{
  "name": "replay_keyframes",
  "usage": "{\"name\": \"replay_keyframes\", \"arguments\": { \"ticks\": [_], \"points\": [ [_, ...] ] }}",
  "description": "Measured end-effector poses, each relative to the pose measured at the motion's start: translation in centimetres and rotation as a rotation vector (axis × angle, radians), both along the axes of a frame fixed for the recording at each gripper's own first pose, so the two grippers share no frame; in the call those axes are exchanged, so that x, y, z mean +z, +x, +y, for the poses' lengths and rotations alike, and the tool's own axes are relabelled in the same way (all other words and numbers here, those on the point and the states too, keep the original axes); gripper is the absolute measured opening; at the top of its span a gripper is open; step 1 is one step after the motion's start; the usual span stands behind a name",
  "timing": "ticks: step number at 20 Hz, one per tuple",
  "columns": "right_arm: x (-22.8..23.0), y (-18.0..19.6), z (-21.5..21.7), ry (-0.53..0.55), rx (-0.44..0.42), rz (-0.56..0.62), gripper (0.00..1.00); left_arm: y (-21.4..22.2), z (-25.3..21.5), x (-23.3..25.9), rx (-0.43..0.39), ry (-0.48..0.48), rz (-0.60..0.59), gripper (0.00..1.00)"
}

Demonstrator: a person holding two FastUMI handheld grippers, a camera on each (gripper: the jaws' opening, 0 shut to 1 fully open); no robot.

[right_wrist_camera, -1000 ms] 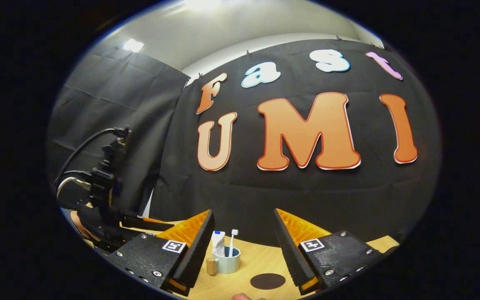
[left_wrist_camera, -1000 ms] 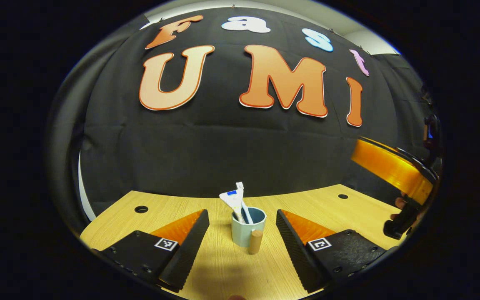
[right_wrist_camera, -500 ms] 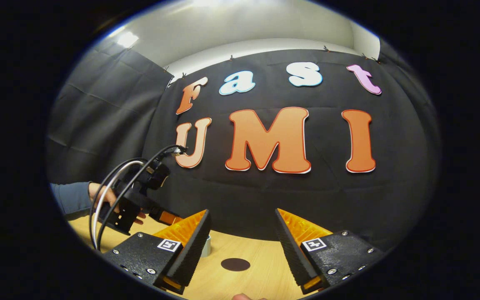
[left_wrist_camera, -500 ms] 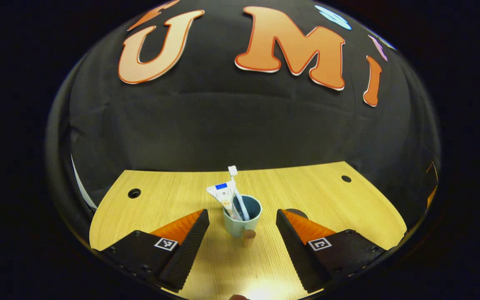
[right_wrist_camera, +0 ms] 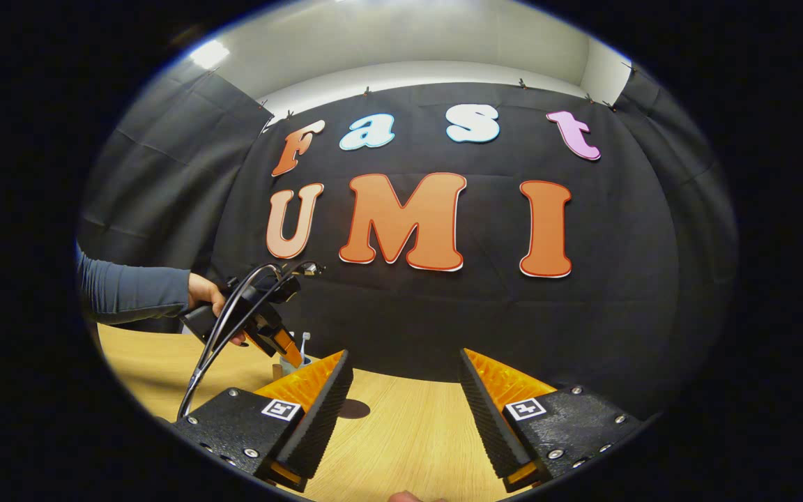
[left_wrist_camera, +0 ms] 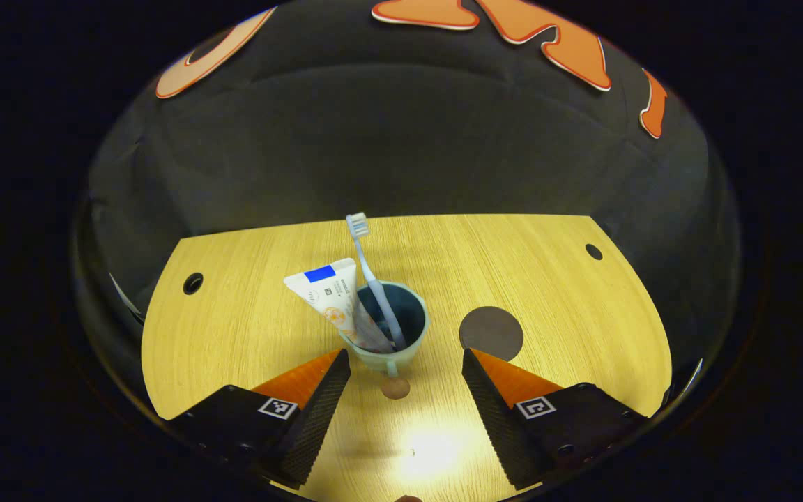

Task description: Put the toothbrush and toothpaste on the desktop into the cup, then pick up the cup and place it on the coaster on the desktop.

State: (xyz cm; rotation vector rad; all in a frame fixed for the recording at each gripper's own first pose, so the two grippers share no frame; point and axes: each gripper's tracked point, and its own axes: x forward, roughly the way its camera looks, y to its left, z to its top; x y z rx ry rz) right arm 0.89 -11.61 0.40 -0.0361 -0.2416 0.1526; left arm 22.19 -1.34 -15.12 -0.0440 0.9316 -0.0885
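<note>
A pale blue cup point(left_wrist_camera: 389, 333) stands on the wooden desktop point(left_wrist_camera: 548, 279), its round wooden handle point(left_wrist_camera: 395, 388) turned toward me. A white toothpaste tube point(left_wrist_camera: 335, 301) and a toothbrush point(left_wrist_camera: 373, 279) lean inside it. The dark round coaster point(left_wrist_camera: 491, 332) lies flat just right of the cup. My left gripper point(left_wrist_camera: 406, 366) hovers open above and just short of the cup, looking down on it. My right gripper point(right_wrist_camera: 406, 390) is open and holds nothing, well to the right of the cup. In the right gripper view the left gripper point(right_wrist_camera: 272, 328) hangs over the cup point(right_wrist_camera: 297, 361), and part of the coaster point(right_wrist_camera: 354, 408) peeks past my finger.
The desktop has small round holes near its far left corner point(left_wrist_camera: 192, 283) and far right corner point(left_wrist_camera: 593, 251). Black cloth walls close off the back. A person's sleeved arm point(right_wrist_camera: 133, 293) reaches in from the left, and cables point(right_wrist_camera: 224, 335) trail from the left gripper.
The left gripper has risen and tilted down over the cup, bringing the coaster into its view. The right gripper has swung right, away from the cup.
</note>
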Motion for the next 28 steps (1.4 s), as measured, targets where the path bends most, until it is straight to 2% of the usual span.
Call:
{"name": "replay_keyframes", "arguments": {
  "ticks": [6, 8, 9, 11, 12, 13, 14, 15, 16, 17, 21, 24, 26, 28],
  "points": [
    [-1.9, 1.6, 2.0, 0.019, 0.043, 0.026, 0.92, 0.9, 0.8, -5.3, 0.034, 0.065, 0.136, 0.95],
    [-2.7, 1.9, 2.8, 0.017, 0.058, 0.041, 0.92, 1.1, 1.5, -6.2, 0.050, 0.097, 0.155, 0.87],
    [-2.9, 2.0, 3.2, 0.017, 0.067, 0.046, 0.92, 1.0, 1.5, -6.2, 0.053, 0.094, 0.158, 0.75],
    [-3.2, 2.0, 3.8, 0.027, 0.087, 0.051, 0.92, 0.7, 1.4, -6.2, 0.054, 0.096, 0.167, 0.72],
    [-3.3, 2.0, 3.9, 0.031, 0.092, 0.053, 0.92, 0.6, 1.4, -6.4, 0.050, 0.095, 0.177, 0.76],
    [-3.4, 2.1, 4.1, 0.033, 0.096, 0.054, 0.92, 0.2, 1.5, -6.5, 0.051, 0.093, 0.185, 0.66],
    [-3.4, 1.9, 4.1, 0.033, 0.098, 0.054, 0.92, -0.3, 1.4, -6.9, 0.057, 0.085, 0.196, 0.61],
    [-3.5, 1.9, 4.0, 0.036, 0.098, 0.053, 0.92, -0.5, 1.6, -6.6, 0.064, 0.079, 0.198, 0.46],
    [-3.4, 1.7, 4.0, 0.039, 0.102, 0.051, 0.92, -0.6, 1.7, -6.8, 0.062, 0.081, 0.195, 0.21],
    [-3.4, 1.8, 3.9, 0.042, 0.099, 0.052, 0.92, -1.2, 1.6, -6.7, 0.066, 0.079, 0.193, 0.27],
    [-3.7, 1.3, 3.1, 0.050, 0.079, 0.052, 0.92, -2.7, 2.8, -8.1, 0.074, 0.055, 0.178, 0.23],
    [-3.9, 1.2, 2.6, 0.061, 0.066, 0.054, 0.92, -3.1, 5.1, -7.1, 0.077, 0.020, 0.160, 0.22],
    [-3.9, 1.2, 2.4, 0.063, 0.060, 0.056, 0.93, -3.0, 6.1, -5.3, 0.071, 0.025, 0.129, 0.22],
    [-4.2, 1.0, 2.4, 0.068, 0.059, 0.058, 0.91, -2.0, 3.7, -2.4, 0.059, 0.031, 0.094, 0.21]
  ]
}}
